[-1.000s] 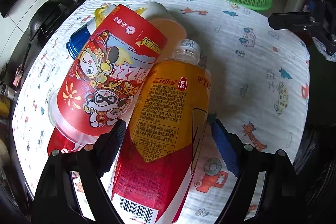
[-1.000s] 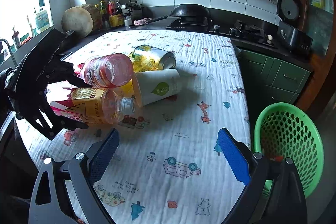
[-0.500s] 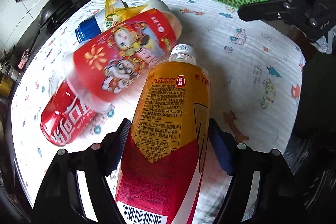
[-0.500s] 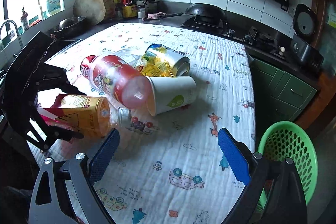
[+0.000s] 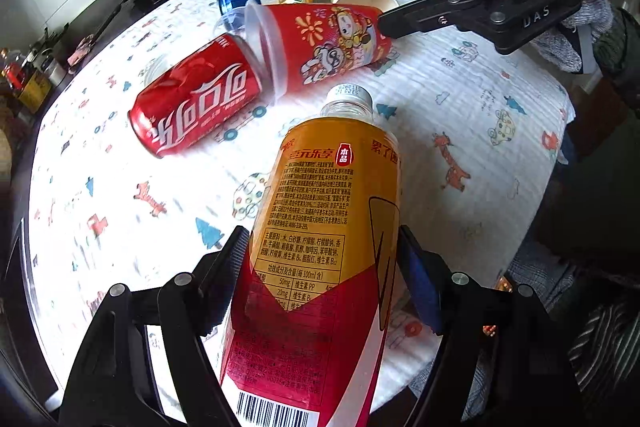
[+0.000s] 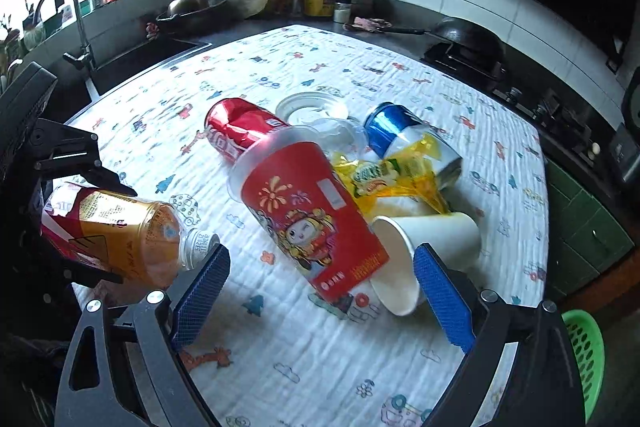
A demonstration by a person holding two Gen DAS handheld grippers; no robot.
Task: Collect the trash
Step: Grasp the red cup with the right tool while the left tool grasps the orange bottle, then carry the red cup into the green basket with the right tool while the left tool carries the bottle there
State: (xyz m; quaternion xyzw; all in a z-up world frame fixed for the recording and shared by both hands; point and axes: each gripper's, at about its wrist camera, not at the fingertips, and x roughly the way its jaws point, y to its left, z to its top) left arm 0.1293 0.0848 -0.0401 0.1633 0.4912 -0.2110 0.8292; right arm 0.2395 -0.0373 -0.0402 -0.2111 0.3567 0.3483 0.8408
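Observation:
My left gripper is shut on an orange-and-red plastic bottle and holds it off the table; the bottle also shows in the right wrist view. My right gripper is open and empty, close in front of a red cartoon cup and a white paper cup, both lying on their sides. A red cola can, a blue can, a yellow wrapper and a clear lid lie in the same pile.
The table has a white cloth with cartoon prints. A green basket stands beyond the table's right edge. A sink and a stove with a wok line the counter behind.
My left gripper has pulled back and up with the bottle, away from the pile. The red cup has rolled over, uncovering the cola can. My right gripper has moved closer to the cups.

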